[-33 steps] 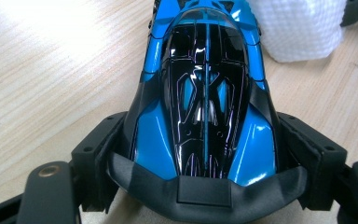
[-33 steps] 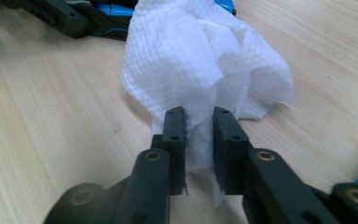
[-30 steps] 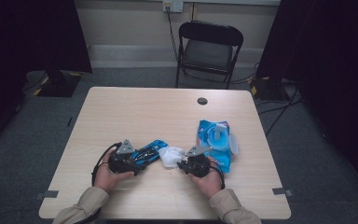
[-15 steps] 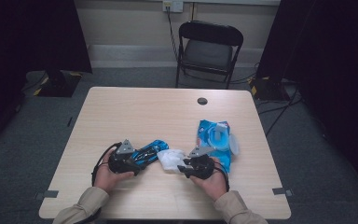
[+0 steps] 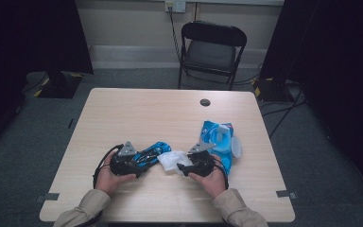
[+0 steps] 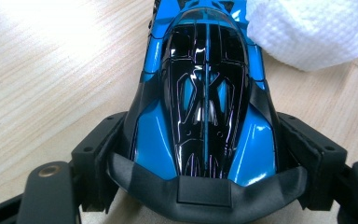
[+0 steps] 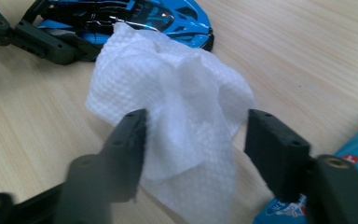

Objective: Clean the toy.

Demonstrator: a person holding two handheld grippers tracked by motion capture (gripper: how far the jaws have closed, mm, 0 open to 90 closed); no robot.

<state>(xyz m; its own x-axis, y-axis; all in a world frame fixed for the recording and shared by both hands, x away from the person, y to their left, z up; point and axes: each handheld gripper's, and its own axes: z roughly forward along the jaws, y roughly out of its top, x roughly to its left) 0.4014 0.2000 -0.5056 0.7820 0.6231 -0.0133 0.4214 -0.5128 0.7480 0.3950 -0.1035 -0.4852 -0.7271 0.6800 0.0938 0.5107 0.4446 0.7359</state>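
toy car clamped, wipe let loose

toy car [image 6: 205,107] sits near the table's [image 5: 137,109] front edge, its rear squeezed in the left gripper [image 5: 137,161]. white wipe [image 7: 177,107] lies between the right gripper's [image 7: 193,140] jaws, which have just been opening, unpinched.

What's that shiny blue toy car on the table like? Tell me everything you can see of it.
The toy car is glossy blue plastic with a black, line-patterned canopy down its middle and a dark band across the end nearest the camera. It lies flat, upright, on the pale wooden table. The left tongs clamp its sides near one end. At its other end a crumpled white wipe lies against it.
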